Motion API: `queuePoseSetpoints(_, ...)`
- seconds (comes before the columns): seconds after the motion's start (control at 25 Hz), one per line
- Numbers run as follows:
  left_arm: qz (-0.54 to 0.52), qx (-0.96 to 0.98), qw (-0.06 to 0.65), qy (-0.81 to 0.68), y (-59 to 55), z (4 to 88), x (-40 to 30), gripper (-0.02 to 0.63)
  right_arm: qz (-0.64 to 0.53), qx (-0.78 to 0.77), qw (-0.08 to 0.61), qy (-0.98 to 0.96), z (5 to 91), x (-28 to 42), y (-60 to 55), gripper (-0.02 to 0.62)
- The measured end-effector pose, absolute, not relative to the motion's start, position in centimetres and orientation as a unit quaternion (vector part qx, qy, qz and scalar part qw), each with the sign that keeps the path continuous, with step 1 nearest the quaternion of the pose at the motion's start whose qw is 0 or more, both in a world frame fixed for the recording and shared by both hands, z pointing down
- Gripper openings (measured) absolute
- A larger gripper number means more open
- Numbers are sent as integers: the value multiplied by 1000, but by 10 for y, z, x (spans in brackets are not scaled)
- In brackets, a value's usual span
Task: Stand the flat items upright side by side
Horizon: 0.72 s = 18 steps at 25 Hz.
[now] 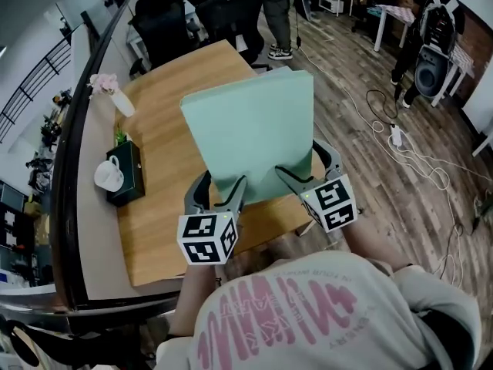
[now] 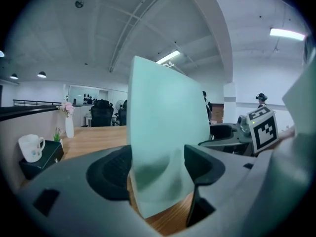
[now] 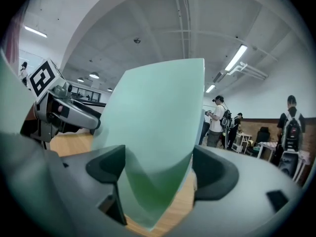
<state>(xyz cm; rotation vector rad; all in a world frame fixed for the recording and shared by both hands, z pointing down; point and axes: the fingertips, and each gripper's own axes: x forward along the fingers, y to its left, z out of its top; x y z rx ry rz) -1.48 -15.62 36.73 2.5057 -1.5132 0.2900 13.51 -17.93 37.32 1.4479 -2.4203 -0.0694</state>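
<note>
The left tongs (image 1: 223,190) and the right tongs (image 1: 308,168) were held out side by side in front of the chest, both pointing away from the person and roughly level. Each pair of jaws stood wide but pressed on the lower edge of the green folders (image 1: 254,126), the left near one bottom corner and the right near the other. Their marker cubes (image 1: 206,238) faced up. The bare left forearm (image 1: 192,299) and the right forearm (image 1: 371,243) reached forward from the torso.
</note>
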Motion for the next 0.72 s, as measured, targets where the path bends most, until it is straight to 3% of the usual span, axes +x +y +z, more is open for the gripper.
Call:
queuePoseSetpoints(0.4, 95, 826, 99, -547, -153, 397, 4, 318, -44, 483, 144, -863, 405, 152, -189, 430)
queuePoseSetpoints(0.72, 99, 820, 112, -553, -170, 431, 7, 287, -39, 482, 170, -859, 437, 158, -208, 430)
